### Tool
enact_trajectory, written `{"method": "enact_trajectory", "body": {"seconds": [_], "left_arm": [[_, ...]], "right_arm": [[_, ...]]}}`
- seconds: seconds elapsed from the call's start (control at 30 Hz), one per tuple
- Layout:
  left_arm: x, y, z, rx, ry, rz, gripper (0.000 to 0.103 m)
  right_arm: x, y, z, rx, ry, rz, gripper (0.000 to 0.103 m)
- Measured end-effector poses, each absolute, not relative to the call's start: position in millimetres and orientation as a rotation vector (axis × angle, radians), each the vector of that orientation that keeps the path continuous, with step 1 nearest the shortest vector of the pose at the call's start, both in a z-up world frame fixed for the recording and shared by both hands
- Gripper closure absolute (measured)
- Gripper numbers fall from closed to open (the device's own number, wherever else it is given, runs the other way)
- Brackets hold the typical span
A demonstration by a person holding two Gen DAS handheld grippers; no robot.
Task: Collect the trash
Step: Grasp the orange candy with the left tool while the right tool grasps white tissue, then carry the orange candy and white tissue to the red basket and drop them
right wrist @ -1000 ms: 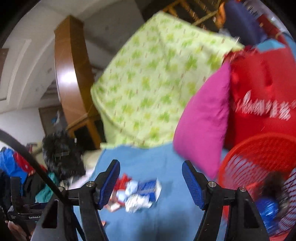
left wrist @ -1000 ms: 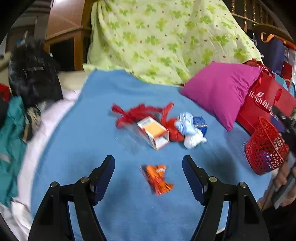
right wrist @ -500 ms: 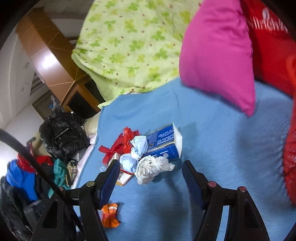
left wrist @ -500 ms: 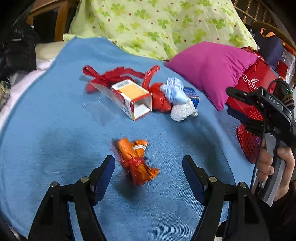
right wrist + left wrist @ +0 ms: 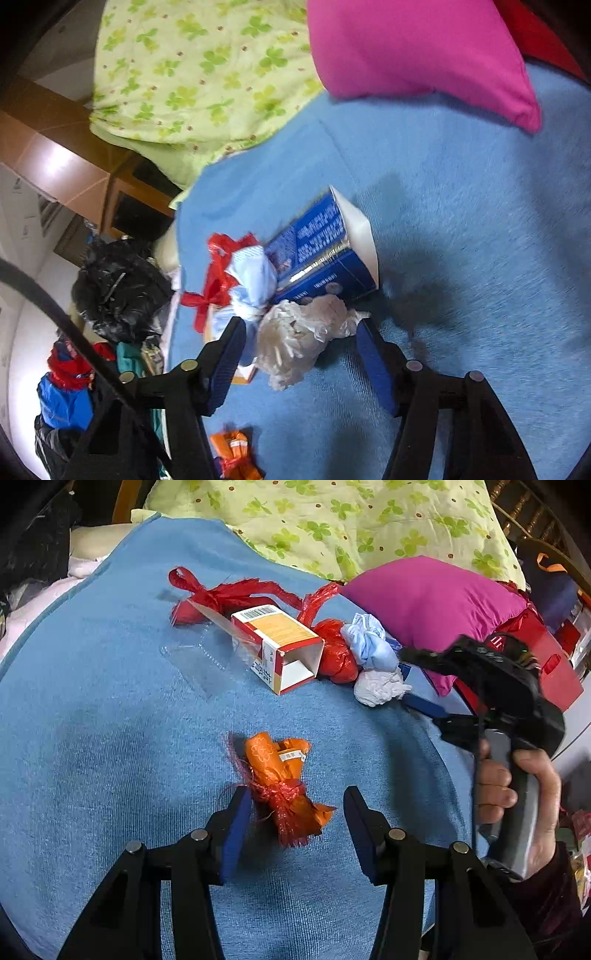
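Closing left gripper (image 5: pixel 295 819) jaws straddle orange wrapper (image 5: pixel 282 775), not yet clamped.

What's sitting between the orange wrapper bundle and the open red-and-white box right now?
Nothing: in the left wrist view only bare blue blanket lies between the orange wrapper bundle and the red-and-white box. The left gripper straddles the bundle's near end, its jaws just closing.
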State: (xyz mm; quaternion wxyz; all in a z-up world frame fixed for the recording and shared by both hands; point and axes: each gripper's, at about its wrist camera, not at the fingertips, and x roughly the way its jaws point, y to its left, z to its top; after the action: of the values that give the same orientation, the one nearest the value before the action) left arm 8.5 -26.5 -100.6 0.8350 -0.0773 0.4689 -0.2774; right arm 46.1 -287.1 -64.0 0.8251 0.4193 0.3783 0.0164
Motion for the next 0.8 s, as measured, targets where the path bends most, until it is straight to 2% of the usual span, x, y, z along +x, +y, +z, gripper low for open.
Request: {"method": "enact_trajectory", "body": {"seconds": [0.17,0.23,0.27,0.3,0.5,0.57,0.63,0.8], "left_arm": [[9,-26,-102,-0.156,0.992,-0.585,0.049],[10,-25,-102,-0.154,0.990,-0.584,0.049],[10,-24,-102,-0.151,0.989,-0.580,0.049],[12,-24,-103,-0.150,0.988,-0.575,0.049],[15,-30,-103,-0.131,0.981,-0.584,0.049],[17,-33,-105,-0.126,0.989,-0.583,0.053],[20,-34,-109,-0.124,1.003,-0.574,0.063],[23,-36,-110,-0.115,0.998,-0.568,0.074]], "right_arm": [[62,-275,-78,0.909,0.826,0.012,0.039],[67,-270,-77,0.872,0.825,-0.005,0.051],[68,-269,-77,0.864,0.828,-0.007,0.060],[69,-267,-78,0.863,0.836,0.004,0.065],[62,-265,-70,0.832,0.824,0.039,0.070],[55,-267,-64,0.819,0.814,0.052,0.070],[47,-269,-59,0.802,0.804,0.051,0.070],[27,-285,-47,0.811,0.769,0.065,0.070]]}}
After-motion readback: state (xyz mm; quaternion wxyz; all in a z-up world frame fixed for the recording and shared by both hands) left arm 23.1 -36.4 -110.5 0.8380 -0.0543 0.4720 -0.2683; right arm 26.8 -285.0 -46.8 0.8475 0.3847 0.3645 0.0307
